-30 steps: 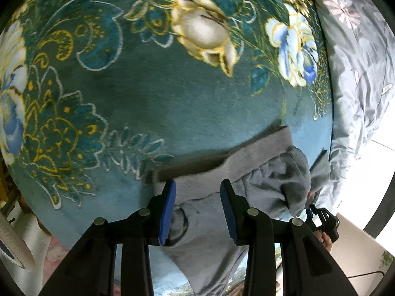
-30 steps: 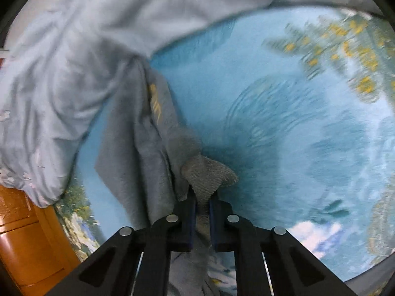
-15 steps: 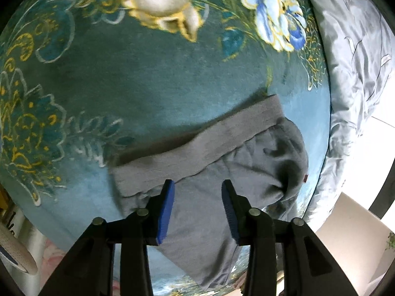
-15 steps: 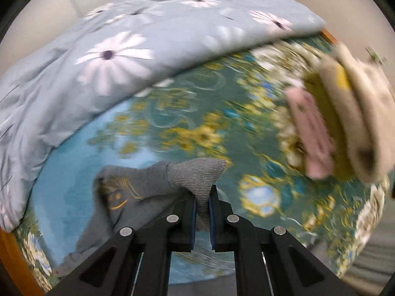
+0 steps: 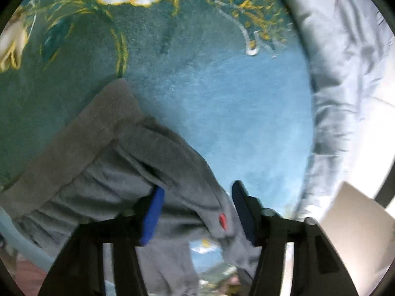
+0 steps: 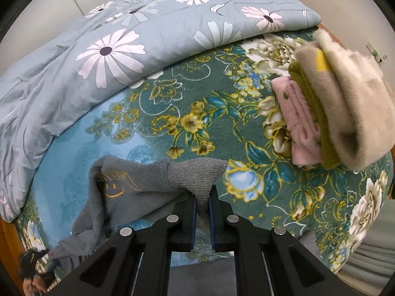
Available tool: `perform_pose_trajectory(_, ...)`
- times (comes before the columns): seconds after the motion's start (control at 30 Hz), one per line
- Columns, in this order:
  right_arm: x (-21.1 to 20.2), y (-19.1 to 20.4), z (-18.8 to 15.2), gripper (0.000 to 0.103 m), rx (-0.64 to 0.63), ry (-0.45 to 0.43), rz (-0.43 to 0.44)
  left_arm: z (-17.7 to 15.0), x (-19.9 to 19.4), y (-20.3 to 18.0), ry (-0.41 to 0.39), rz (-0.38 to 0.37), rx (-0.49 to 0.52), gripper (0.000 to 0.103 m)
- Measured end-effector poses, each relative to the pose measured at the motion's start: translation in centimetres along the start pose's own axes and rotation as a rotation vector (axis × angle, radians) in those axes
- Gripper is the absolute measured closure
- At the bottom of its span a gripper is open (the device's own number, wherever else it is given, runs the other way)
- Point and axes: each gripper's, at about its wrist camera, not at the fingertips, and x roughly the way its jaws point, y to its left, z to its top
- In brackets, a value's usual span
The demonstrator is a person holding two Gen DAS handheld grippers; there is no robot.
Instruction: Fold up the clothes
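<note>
Grey sweatpants lie on a teal floral blanket. In the left wrist view their ribbed waistband runs from lower left up to the middle, and a red tag shows by my fingers. My left gripper is open, with a fold of the pants between its blue pads. In the right wrist view my right gripper is shut on the ribbed cuff of the grey pants, held above the blanket. A yellow smiley print shows on the leg.
A light blue daisy quilt lies bunched along the bed's far side; it also shows in the left wrist view. A stack of folded clothes, pink, olive and beige, sits at the right. A wooden bed frame shows at lower left.
My left gripper has moved right and closer along the waistband toward the pants' side with the red tag. My right gripper has swung up with the cuff, so the folded stack came into view.
</note>
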Motion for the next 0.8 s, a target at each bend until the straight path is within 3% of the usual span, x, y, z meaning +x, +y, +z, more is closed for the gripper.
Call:
perform_pose_trajectory(0.03,-0.4,-0.4,-0.3,0.094,-0.009,0.001,-0.002,0.0,-0.2,0.2,-0.017,0.012,-0.006,0.095)
perform_pose_trajectory(0.13,-1.4,-1.9,-1.3,0.094,-0.017,0.017,-0.008,-0.5,-1.7,1.0,-0.067,0.002,-0.014,0.097)
perform_pose_trajectory(0.23,-3.3,-4.8,-2.0,0.094,-0.038,0.025,-0.047,-2.0,-6.5,3.0,-0.063,-0.158,-0.079,0.097)
perform_pose_trajectory(0.33,-3.1,-7.2,-1.5,0.094,-0.046,0.037,-0.122,-1.2,-10.1,3.4,-0.121,-0.192,-0.062,0.097)
perform_pose_trajectory(0.43,1.1,-7.8,0.3,0.094,-0.007,0.107,-0.124,0.7,-7.9,2.8,-0.058,-0.229,-0.117,0.097)
perform_pose_trajectory(0.57,6.7,-5.0,2.7,0.094,-0.054,0.179,-0.184,1.9,-4.4,0.3,-0.019,-0.210,-0.160,0.097)
perform_pose_trajectory(0.67,7.0,-3.8,4.5,0.094,-0.041,0.099,-0.209,2.6,-3.5,-0.7,-0.002,-0.245,-0.193,0.097)
perform_pose_trajectory(0.73,6.9,-3.4,5.5,0.093,-0.024,0.040,-0.234,2.8,-3.5,-1.3,-0.019,-0.233,-0.140,0.097)
perform_pose_trajectory(0.8,8.0,-3.3,5.8,0.088,-0.016,0.046,-0.233,3.0,-2.9,-1.0,-0.006,-0.226,-0.103,0.097)
